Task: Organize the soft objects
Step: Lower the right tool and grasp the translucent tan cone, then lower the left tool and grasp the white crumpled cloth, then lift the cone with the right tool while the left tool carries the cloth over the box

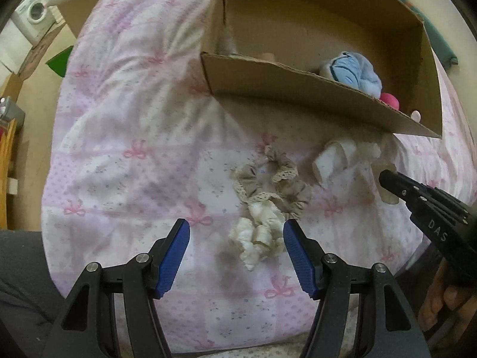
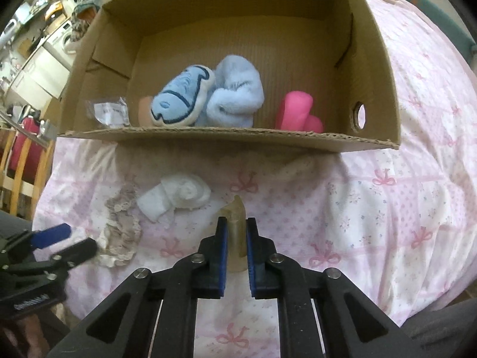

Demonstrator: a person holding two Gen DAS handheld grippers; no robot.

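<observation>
Two hand-held grippers: left spread beside cream scrunchie, right clamping beige tube.

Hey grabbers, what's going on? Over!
Left gripper open over cream scrunchie. Right gripper shut on beige piece. Box ahead, path unblocked.

I count four items inside the cardboard box — one blue embroidered plush, one light-blue fleece bundle, one pink soft piece and one clear plastic packet. On the pink quilt I count four more: one beige lace-trimmed scrunchie, one cream scrunchie, one white rolled cloth and one translucent beige piece. Grippers — two: my left gripper and my right gripper.
</observation>
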